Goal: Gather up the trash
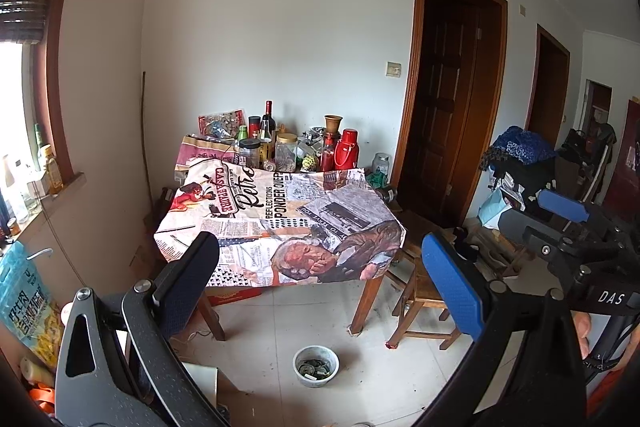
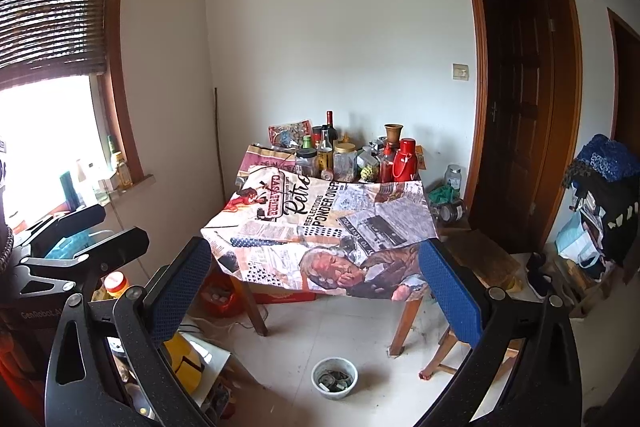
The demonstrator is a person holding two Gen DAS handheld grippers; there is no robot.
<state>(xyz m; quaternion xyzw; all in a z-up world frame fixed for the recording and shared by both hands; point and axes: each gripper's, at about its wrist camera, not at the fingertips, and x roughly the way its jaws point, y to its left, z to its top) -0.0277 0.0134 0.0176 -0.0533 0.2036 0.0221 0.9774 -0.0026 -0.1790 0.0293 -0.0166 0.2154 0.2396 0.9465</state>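
Left wrist view: at lower centre of the frame, a small white bowl (image 1: 316, 365) on the tiled floor, filled with dark scraps of trash (image 1: 315, 371); too small to tell what the scraps are. Sits in front of the counter (image 1: 368, 301) legs, well apart from both grippers. Just right of it, a wooden stool (image 1: 420, 291) tucked beside the counter. Over the counter, a cloth (image 1: 280, 227) printed with newspaper patterns, hanging down the near edge. Along the far side of the counter, against the white wall, a crowd of jars and bottles: a wine bottle (image 1: 268, 123), a red thermos (image 1: 348, 149), a brown vase (image 1: 333, 126). Left gripper (image 1: 320, 275) framing the lower part of the picture, jaws spread wide, nothing between the blue pads. At right edge, the right gripper (image 1: 568, 211) seen from the side, held by a hand (image 1: 586, 331). A snack bag (image 1: 24, 303) at lower left; dark wooden doors at upper right.

Right wrist view: same bowl (image 2: 334, 379) at lower centre, on the floor before the counter (image 2: 406, 323). Right gripper (image 2: 316, 267) gaping wide, empty. Left gripper (image 2: 100, 231) at middle left, likewise held apart. A red basket (image 2: 218, 301) under the counter; a window with a bamboo blind at upper left.
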